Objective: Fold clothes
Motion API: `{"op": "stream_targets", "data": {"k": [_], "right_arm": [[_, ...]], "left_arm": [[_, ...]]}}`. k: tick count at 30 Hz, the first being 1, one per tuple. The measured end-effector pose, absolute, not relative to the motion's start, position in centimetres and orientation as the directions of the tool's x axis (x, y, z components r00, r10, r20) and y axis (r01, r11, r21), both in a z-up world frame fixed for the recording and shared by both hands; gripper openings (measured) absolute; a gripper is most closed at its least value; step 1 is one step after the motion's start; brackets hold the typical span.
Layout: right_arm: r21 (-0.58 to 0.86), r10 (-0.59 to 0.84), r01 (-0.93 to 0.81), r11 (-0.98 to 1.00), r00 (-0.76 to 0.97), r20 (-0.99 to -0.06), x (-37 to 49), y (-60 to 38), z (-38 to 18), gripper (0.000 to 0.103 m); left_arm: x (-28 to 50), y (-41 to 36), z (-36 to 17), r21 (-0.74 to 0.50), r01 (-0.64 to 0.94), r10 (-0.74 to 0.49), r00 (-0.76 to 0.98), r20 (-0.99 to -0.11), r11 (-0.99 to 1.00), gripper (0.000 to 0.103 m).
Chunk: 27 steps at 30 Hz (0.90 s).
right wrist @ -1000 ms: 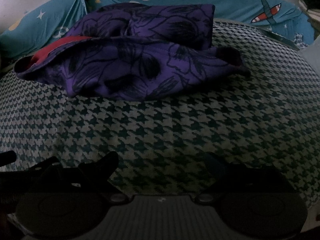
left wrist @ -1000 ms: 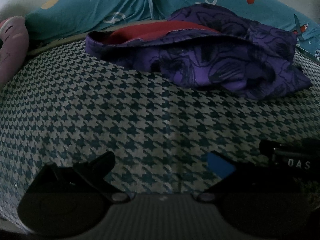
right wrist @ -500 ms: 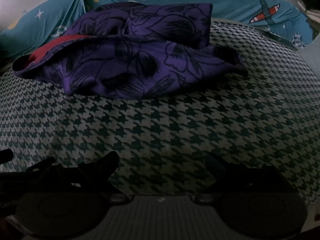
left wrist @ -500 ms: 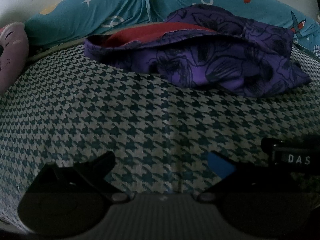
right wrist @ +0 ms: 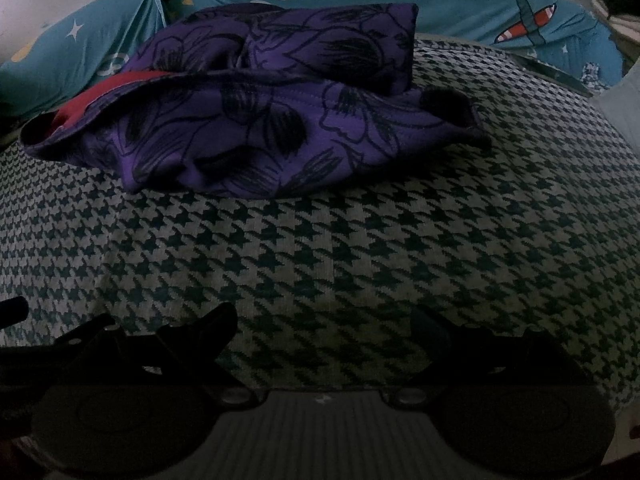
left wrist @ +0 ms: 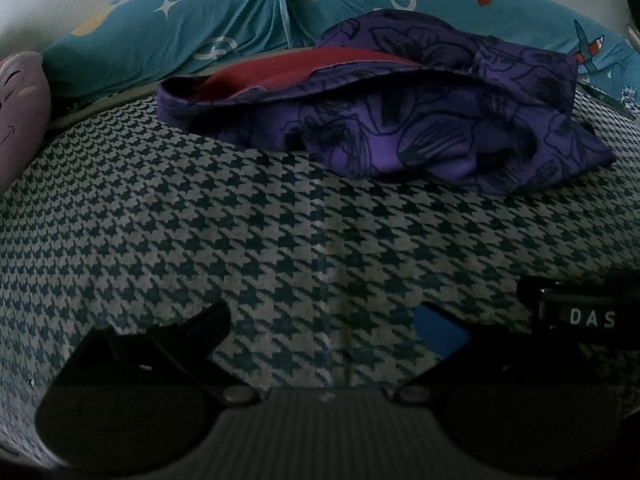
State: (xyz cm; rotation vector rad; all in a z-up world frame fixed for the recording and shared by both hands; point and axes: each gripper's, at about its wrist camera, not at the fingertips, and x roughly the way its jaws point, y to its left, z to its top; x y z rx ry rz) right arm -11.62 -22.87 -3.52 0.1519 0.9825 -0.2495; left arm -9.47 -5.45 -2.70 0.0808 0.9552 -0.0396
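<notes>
Basically nothing folded yet: purple floral garment (left wrist: 420, 128) lies crumpled in upper centre of both views, on houndstooth bedcover (left wrist: 240, 248). Left gripper (left wrist: 324, 320) & right gripper (right wrist: 324, 320) both spread wide, empty, well short of it.

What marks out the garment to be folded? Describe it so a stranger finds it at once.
Start at the houndstooth bed cover and look toward its far edge, just in front of the long teal pillow. There lies a crumpled purple garment. Its dark flower outlines and the red lining showing at one open edge set it apart from everything around it.
</notes>
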Motion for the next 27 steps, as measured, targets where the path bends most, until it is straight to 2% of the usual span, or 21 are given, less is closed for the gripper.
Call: {"op": "stream_targets", "data": {"k": [27], "right_arm": [[0.008, -0.144, 0.277, 0.961, 0.523, -0.84, -11.5, -22.8, -3.8, 0.094]], "left_arm": [[-8.8, -6.2, -2.9, 0.052, 0.093, -0.011, 0.576, -0.817, 0.994, 0.098]]}}
